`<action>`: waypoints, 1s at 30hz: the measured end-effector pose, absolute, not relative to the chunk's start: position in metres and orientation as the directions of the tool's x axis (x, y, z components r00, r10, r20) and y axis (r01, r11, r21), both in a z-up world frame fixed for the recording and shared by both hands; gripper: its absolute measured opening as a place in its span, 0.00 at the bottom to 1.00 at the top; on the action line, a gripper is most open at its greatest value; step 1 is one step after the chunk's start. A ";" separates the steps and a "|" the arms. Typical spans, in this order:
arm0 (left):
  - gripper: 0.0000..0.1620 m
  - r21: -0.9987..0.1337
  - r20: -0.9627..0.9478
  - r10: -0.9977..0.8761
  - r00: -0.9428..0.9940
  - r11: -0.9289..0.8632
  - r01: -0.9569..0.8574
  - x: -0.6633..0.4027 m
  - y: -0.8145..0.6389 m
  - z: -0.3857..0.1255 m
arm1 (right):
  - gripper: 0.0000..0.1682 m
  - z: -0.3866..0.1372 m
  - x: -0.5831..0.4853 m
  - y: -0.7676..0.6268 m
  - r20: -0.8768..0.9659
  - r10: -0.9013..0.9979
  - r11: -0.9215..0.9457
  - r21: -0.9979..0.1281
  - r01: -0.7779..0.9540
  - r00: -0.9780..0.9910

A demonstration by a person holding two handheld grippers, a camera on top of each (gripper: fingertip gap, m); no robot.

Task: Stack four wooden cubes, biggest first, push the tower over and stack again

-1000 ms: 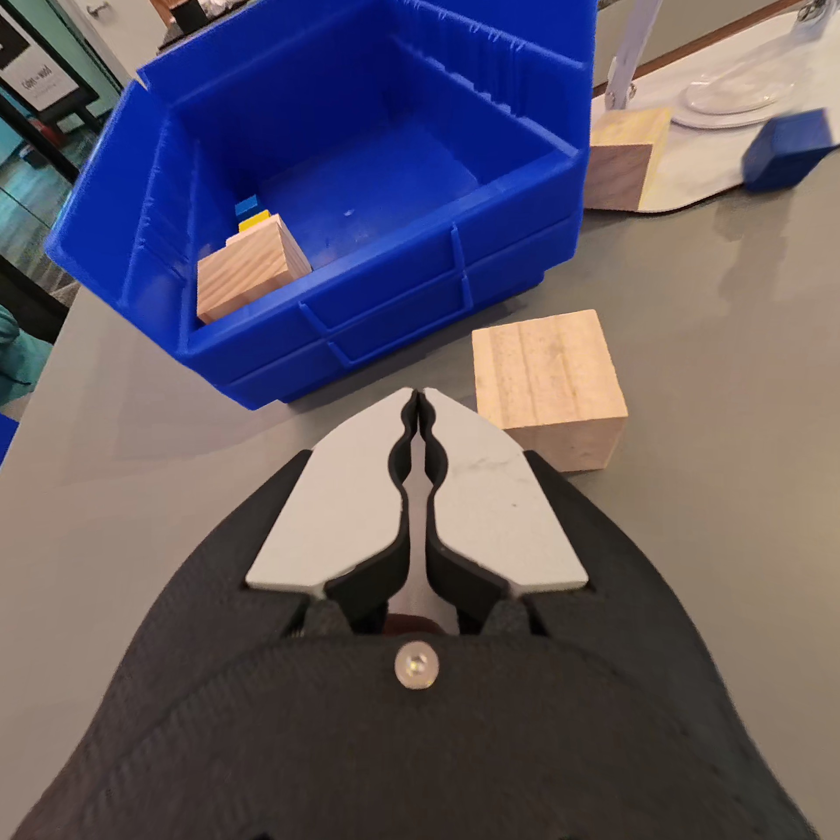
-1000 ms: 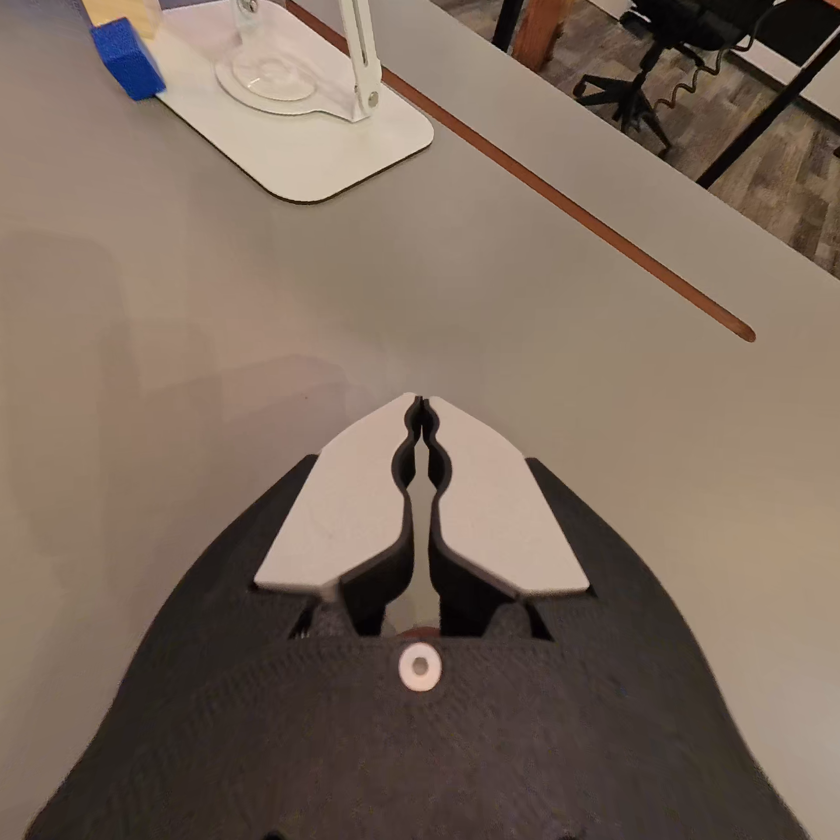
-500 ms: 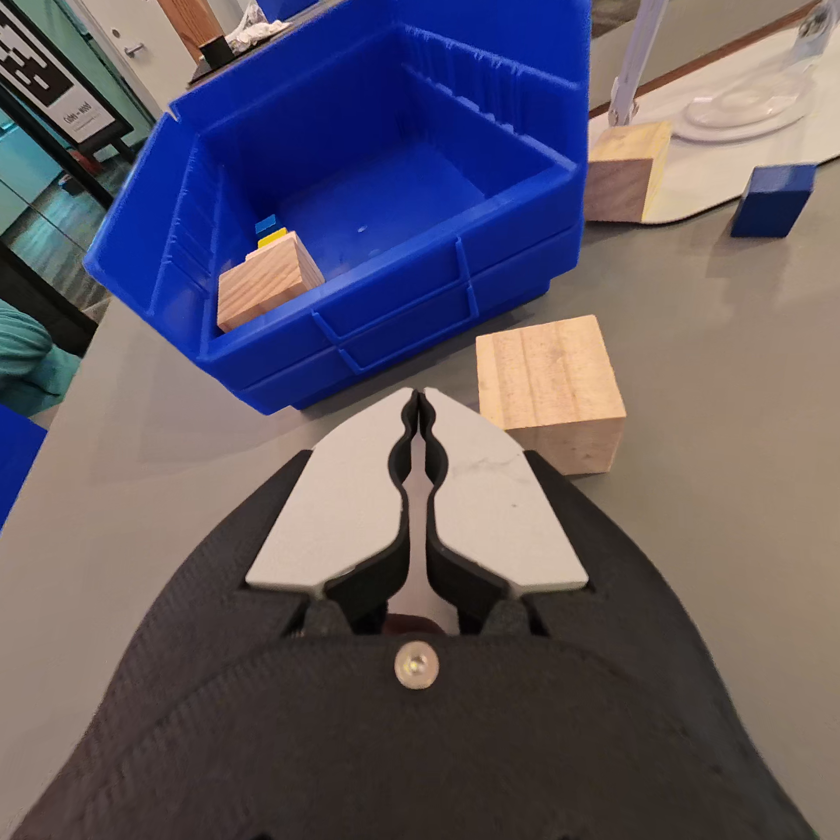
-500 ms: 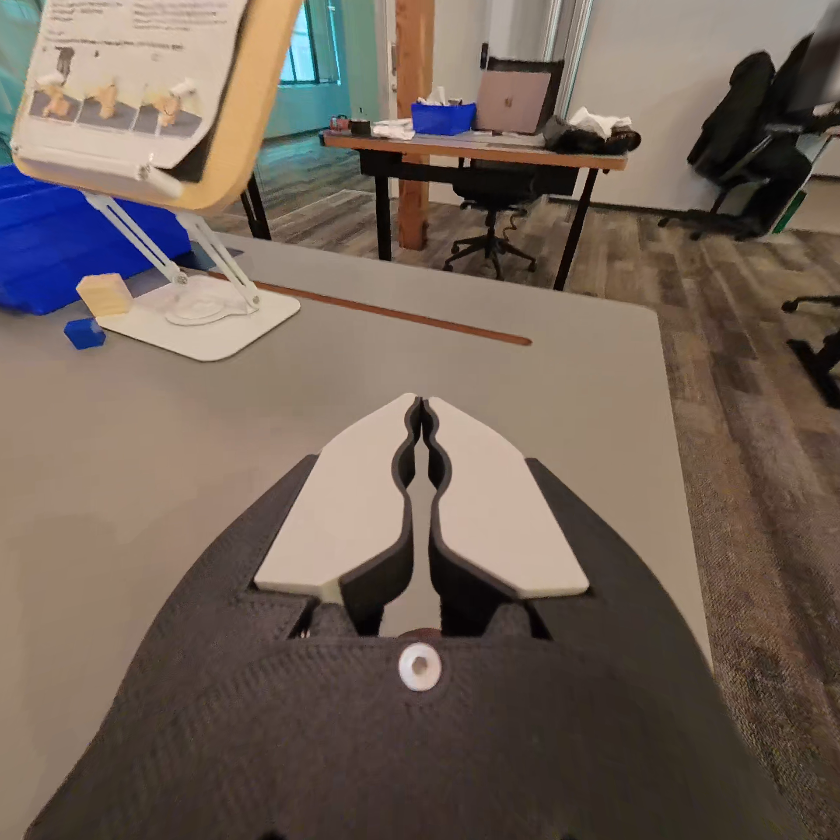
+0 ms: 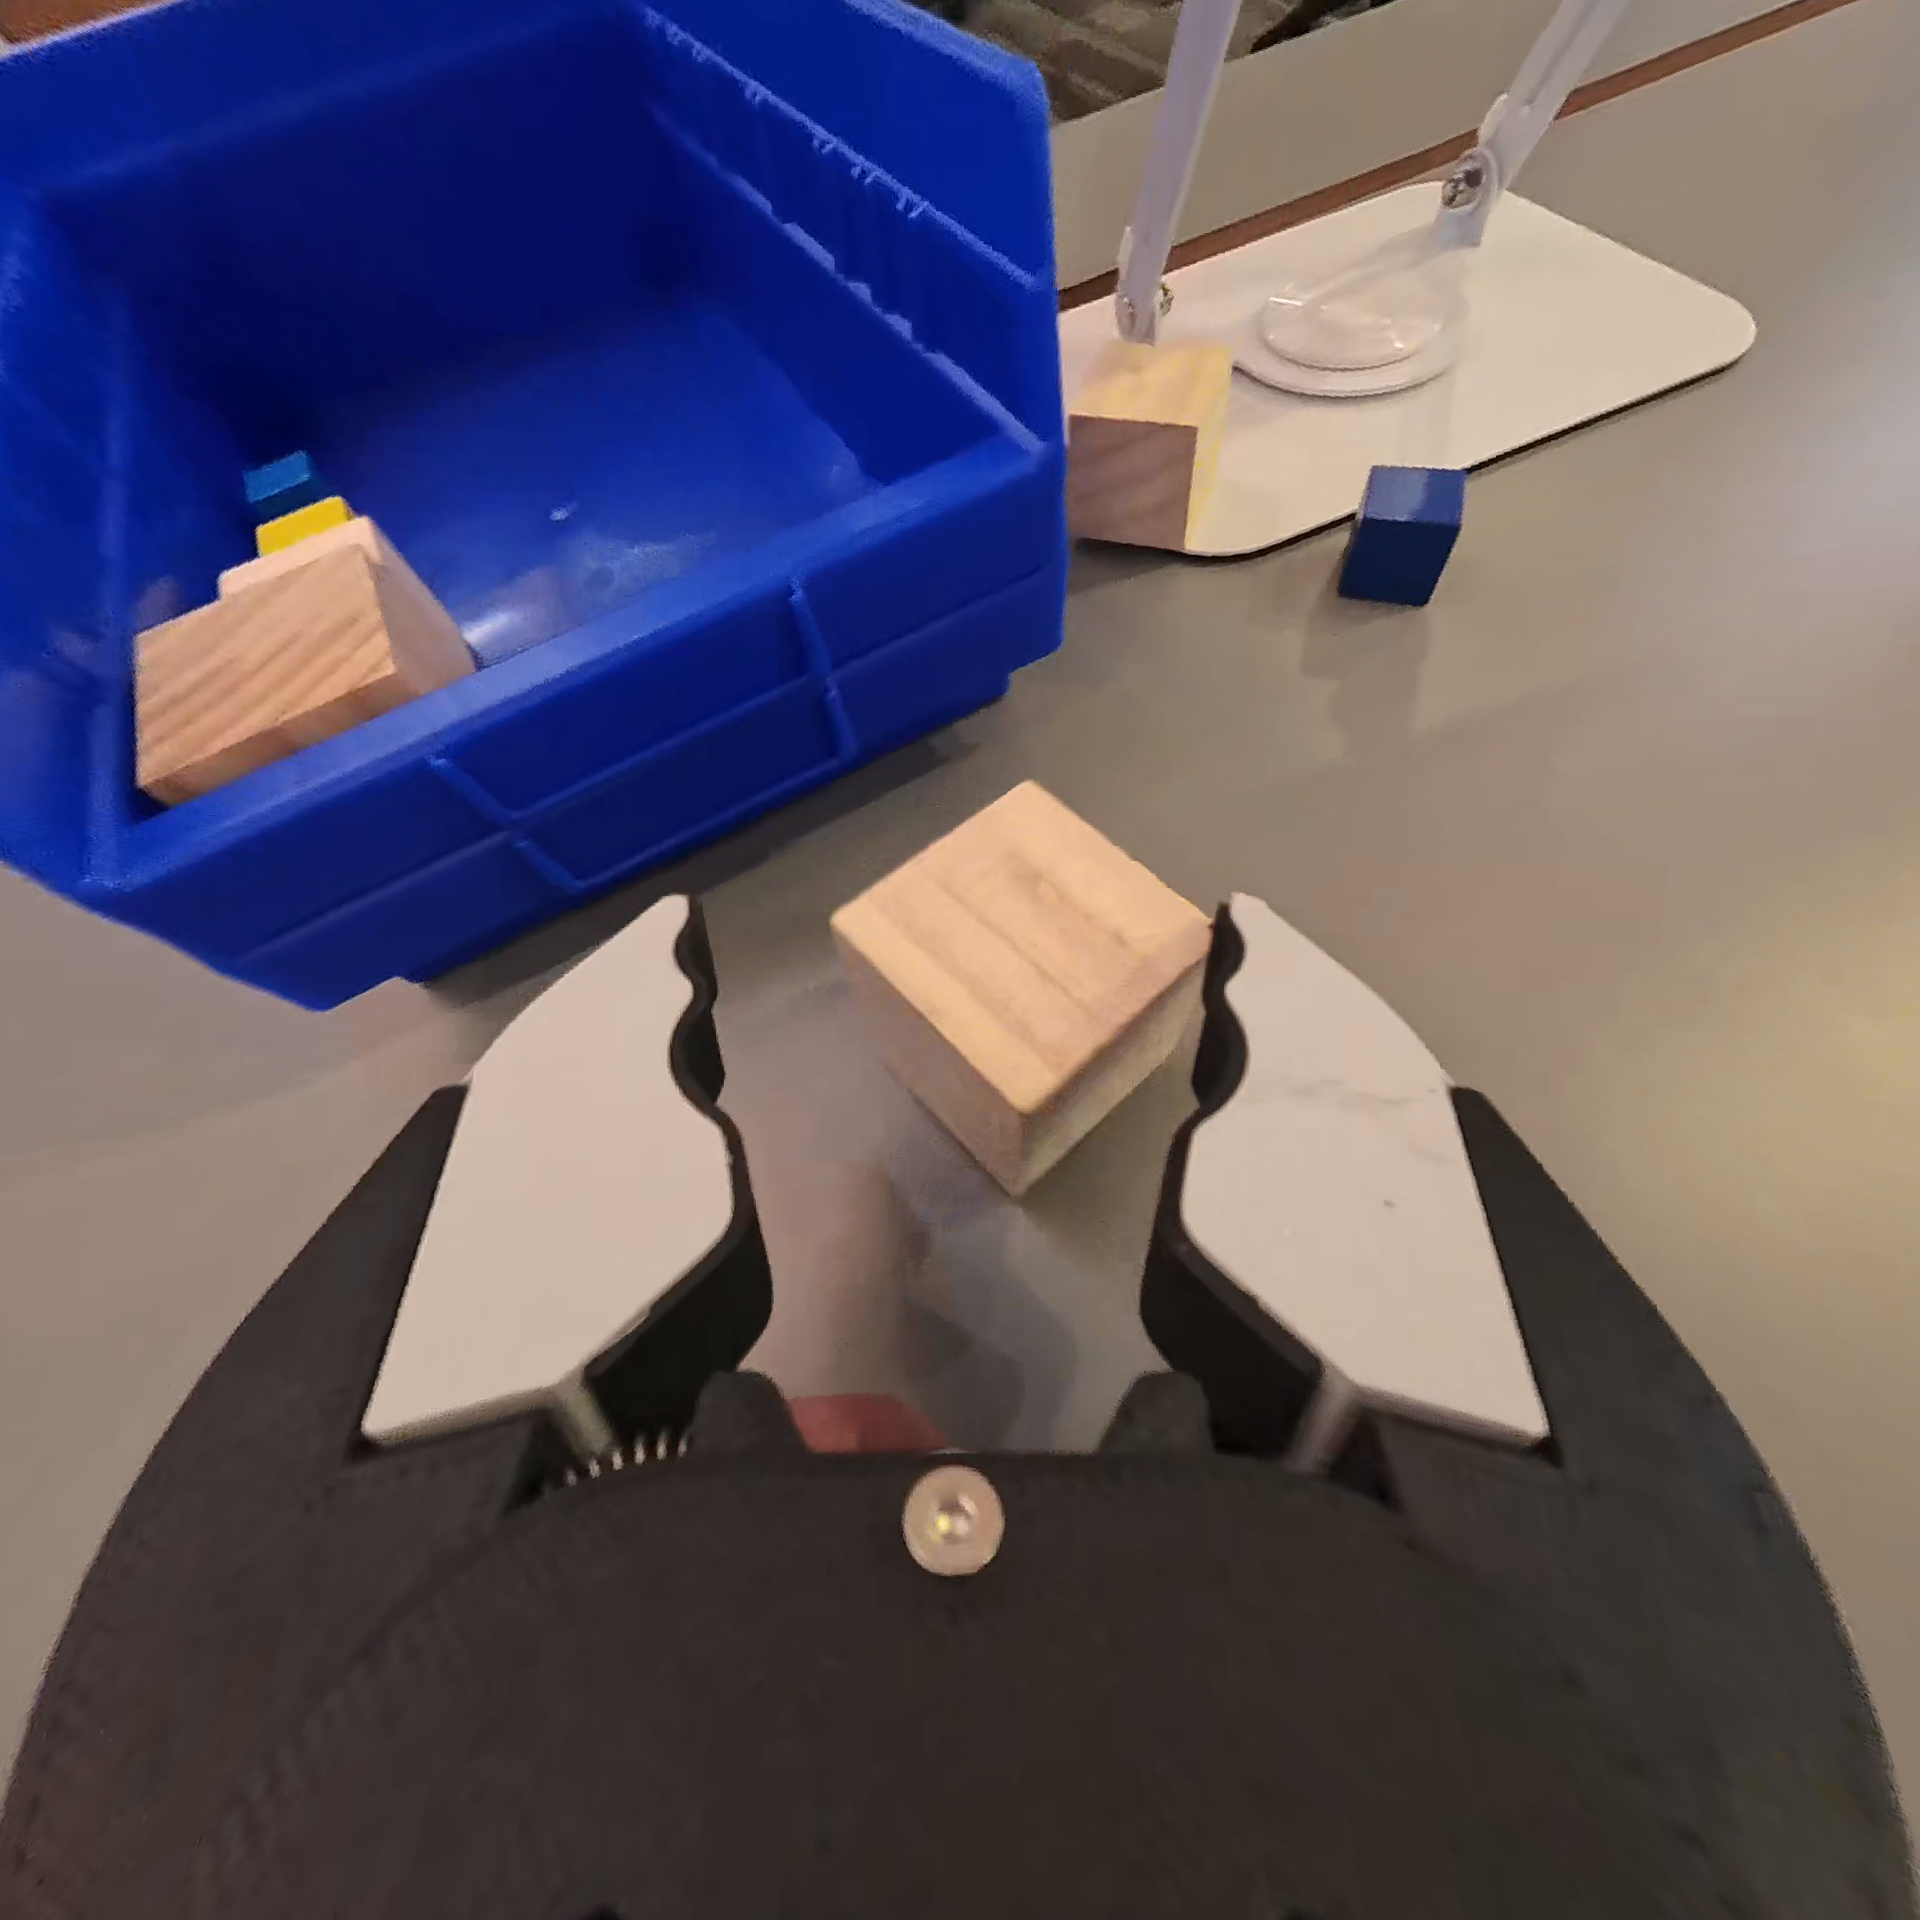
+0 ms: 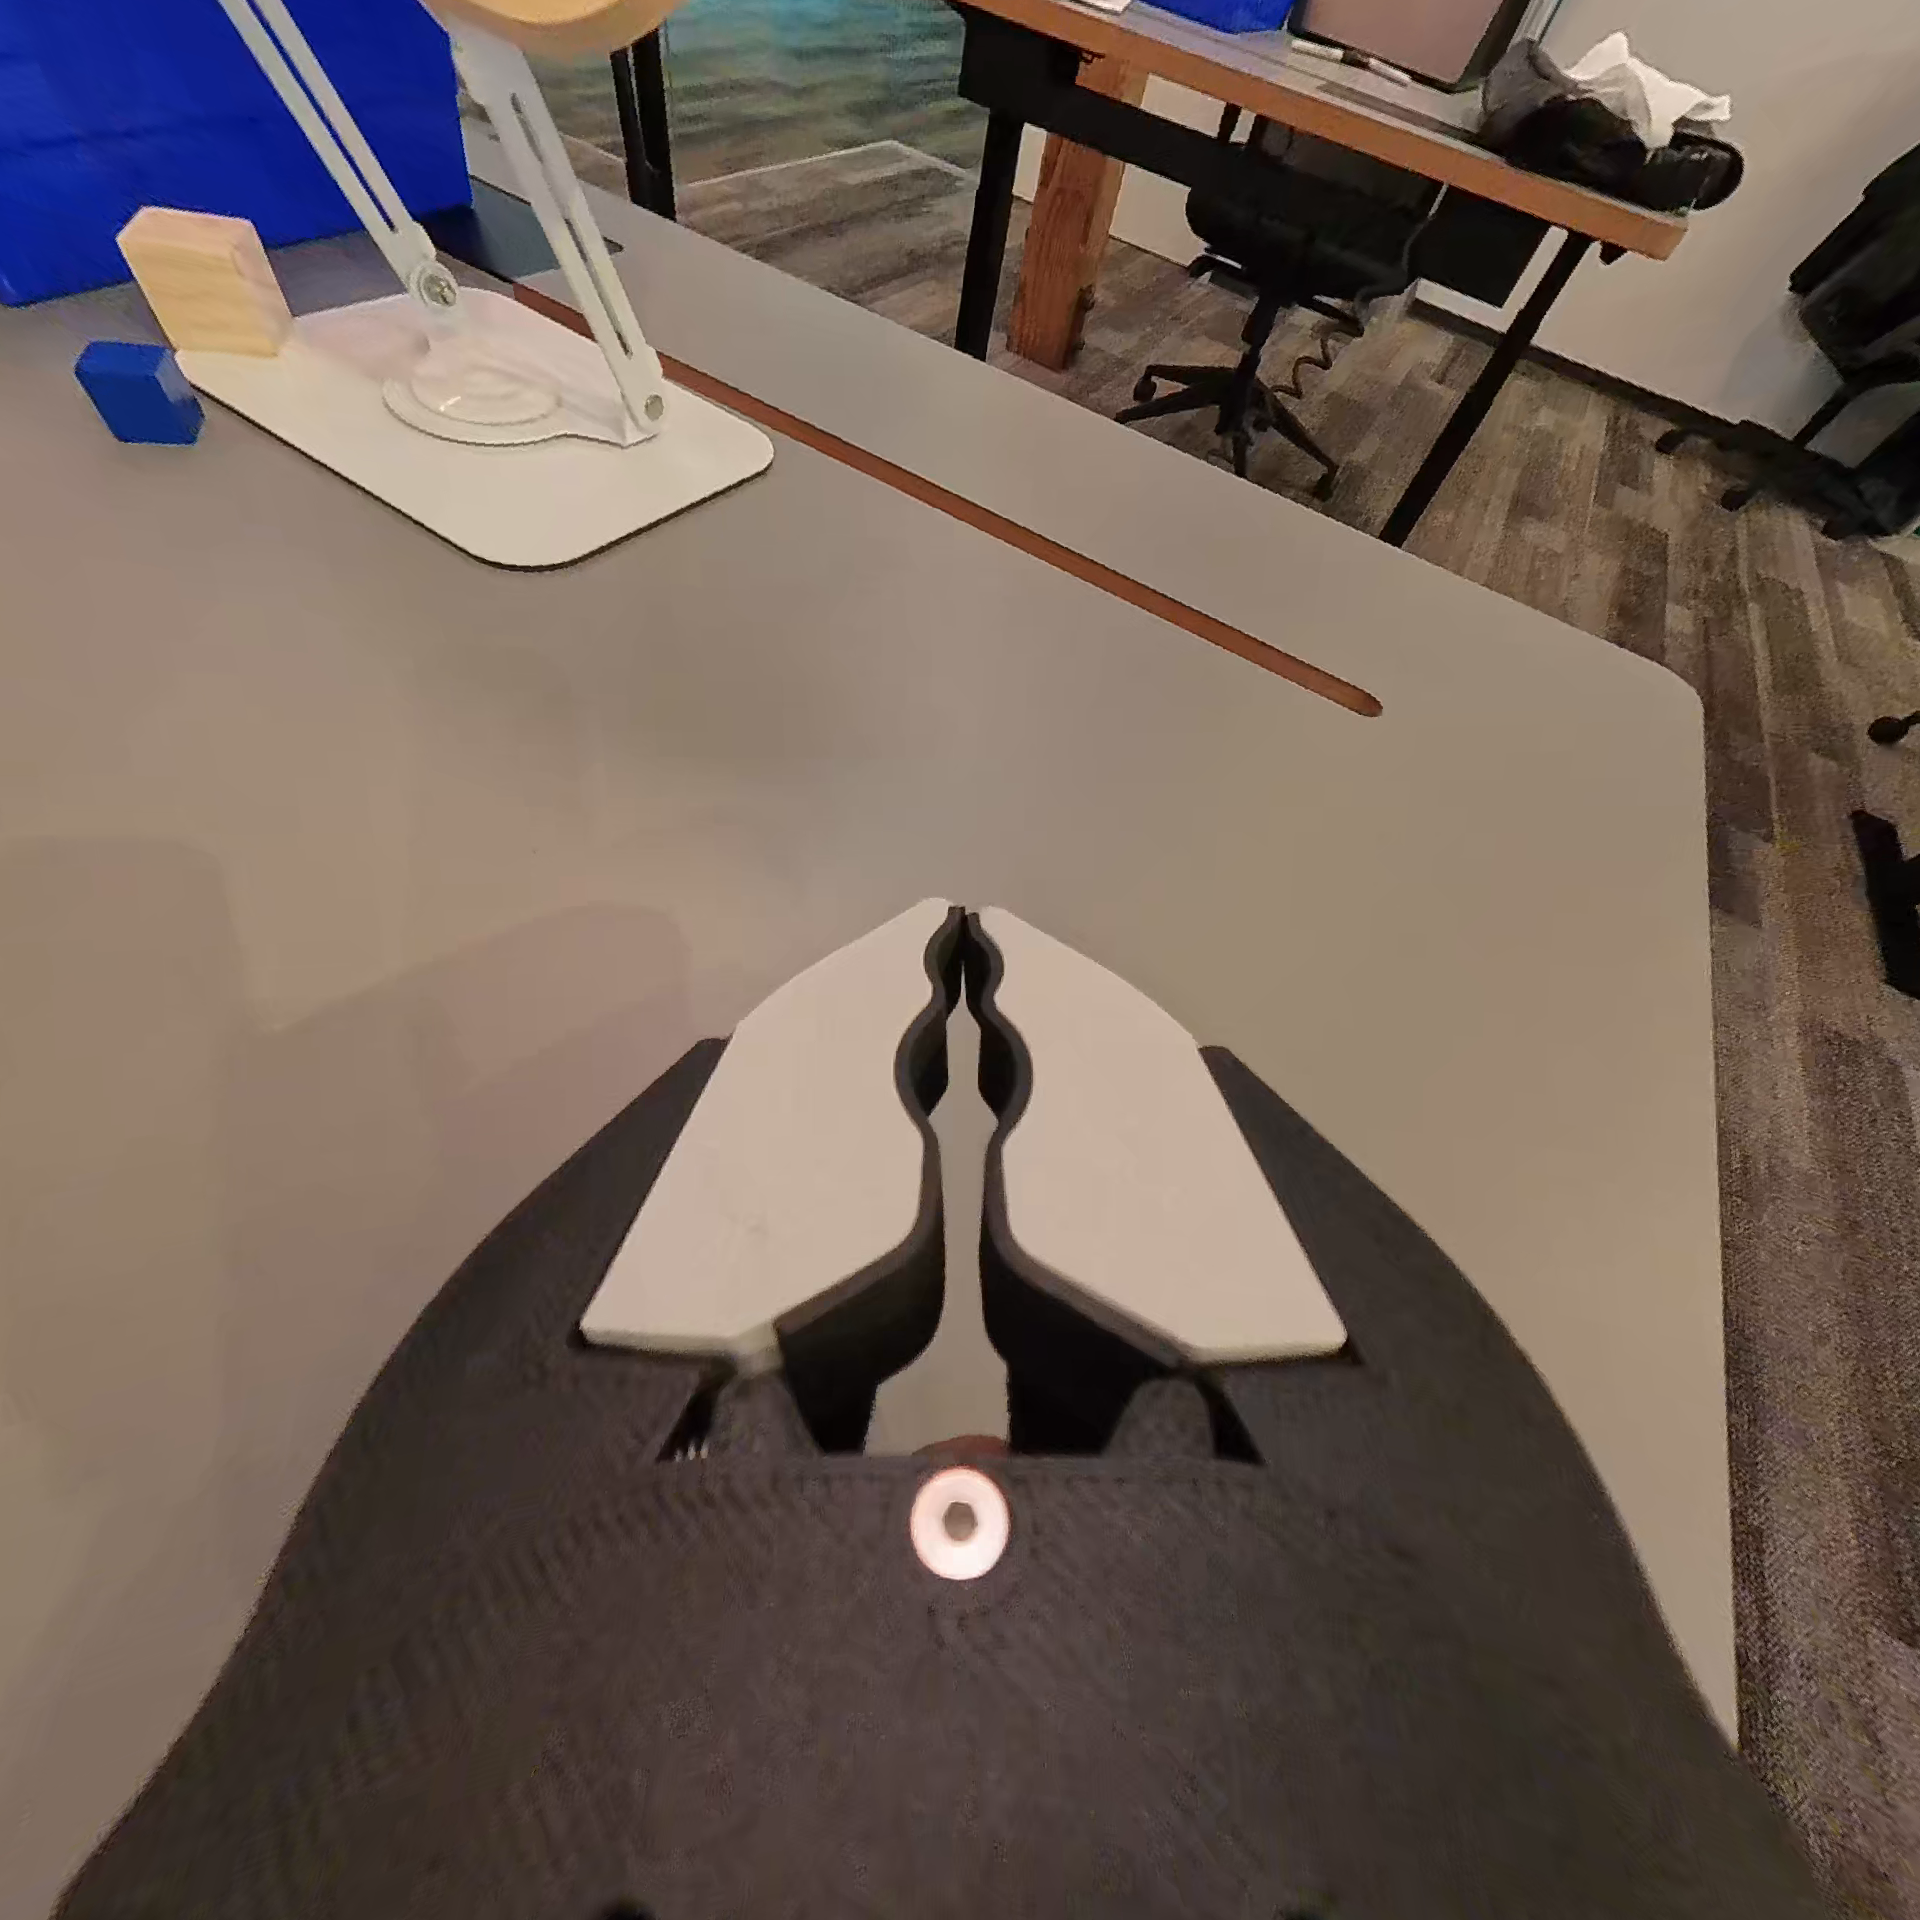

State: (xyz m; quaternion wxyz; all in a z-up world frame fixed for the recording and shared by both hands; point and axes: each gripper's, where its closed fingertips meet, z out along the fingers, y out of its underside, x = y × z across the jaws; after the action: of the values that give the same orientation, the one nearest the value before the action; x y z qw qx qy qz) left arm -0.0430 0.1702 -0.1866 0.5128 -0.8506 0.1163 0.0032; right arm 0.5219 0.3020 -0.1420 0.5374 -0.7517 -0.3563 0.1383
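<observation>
In the left wrist view my left gripper [image 5: 961, 914] is open around a plain wooden cube [image 5: 1023, 977] that sits on the grey table, turned corner-on; the right finger [image 5: 1340, 1132] is close to or touching its corner. A second wooden cube [image 5: 1138, 447] stands on the white stand base, and a small blue cube [image 5: 1403, 532] lies beside it. A wooden cube [image 5: 291, 665] with small yellow and blue blocks behind it lies in the blue bin [image 5: 644, 717]. In the right wrist view my right gripper [image 6: 961, 914] is shut and empty over bare table.
A white stand base [image 6: 499, 436] with slanted white legs sits at the table's back, with the wooden cube [image 6: 208, 281] and blue cube [image 6: 135, 393] at its left end. A brown slot [image 6: 1039, 540] runs along the table. The table's right edge, office chairs and desks lie beyond. About 60 cm separates my left fingertips from my right. From the left gripper's tips to the wooden cube [image 5: 291, 665] is close to 10 cm.
My left gripper has opened and moved right and forward so its fingers sit either side of the wooden cube. My right gripper stays shut; its view has tilted down toward the table.
</observation>
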 end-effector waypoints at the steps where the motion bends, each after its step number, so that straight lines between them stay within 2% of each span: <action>1: 0.57 -0.867 -0.133 -0.193 0.972 -0.452 -0.209 -0.041 0.172 -0.186 | 0.00 -0.141 0.519 0.301 0.177 0.689 -0.163 -0.907 0.389 0.703; 3: 0.57 -0.855 -0.136 -0.221 0.966 -0.466 -0.227 -0.034 0.170 -0.188 | 0.00 -0.142 0.514 0.300 0.190 0.698 -0.154 -0.902 0.404 0.691; 6: 0.68 -0.824 -0.072 -0.272 0.959 -0.526 -0.211 -0.026 0.162 -0.197 | 0.00 -0.145 0.512 0.299 0.209 0.703 -0.148 -0.892 0.427 0.680; 11: 0.69 -0.772 -0.074 -0.381 0.922 -0.563 -0.295 -0.034 0.154 -0.206 | 0.00 -0.144 0.515 0.298 0.181 0.714 -0.150 -0.904 0.400 0.676; 13: 0.63 -0.807 -0.055 -0.481 0.875 -0.494 -0.322 -0.032 0.154 -0.203 | 0.00 -0.145 0.515 0.298 0.175 0.720 -0.153 -0.904 0.399 0.672; 18: 0.52 -0.781 -0.047 -0.681 0.731 -0.431 -0.452 -0.022 0.151 -0.221 | 0.00 -0.148 0.513 0.297 0.179 0.731 -0.150 -0.900 0.410 0.659; 20: 0.41 -0.783 -0.086 -0.713 0.696 -0.384 -0.490 -0.019 0.155 -0.220 | 0.00 -0.150 0.512 0.297 0.171 0.737 -0.157 -0.897 0.412 0.654; 25: 0.40 -0.802 -0.068 -0.760 0.647 -0.344 -0.488 0.002 0.151 -0.215 | 0.00 -0.159 0.516 0.296 0.141 0.761 -0.189 -0.886 0.424 0.633; 27: 0.40 -0.845 -0.045 -0.774 0.631 -0.307 -0.437 0.031 0.153 -0.200 | 0.00 -0.165 0.522 0.300 0.135 0.759 -0.209 -0.876 0.434 0.637; 30: 0.40 -0.832 -0.084 -0.810 0.580 -0.263 -0.488 0.098 0.163 -0.191 | 0.00 -0.172 0.537 0.307 0.132 0.749 -0.235 -0.863 0.447 0.649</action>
State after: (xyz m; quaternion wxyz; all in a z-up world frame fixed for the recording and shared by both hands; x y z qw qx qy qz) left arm 0.0985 0.1631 -0.1909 0.4382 -0.7733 0.4198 -0.1836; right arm 0.5371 0.3070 -0.1716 0.4812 -0.7699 -0.3885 0.1572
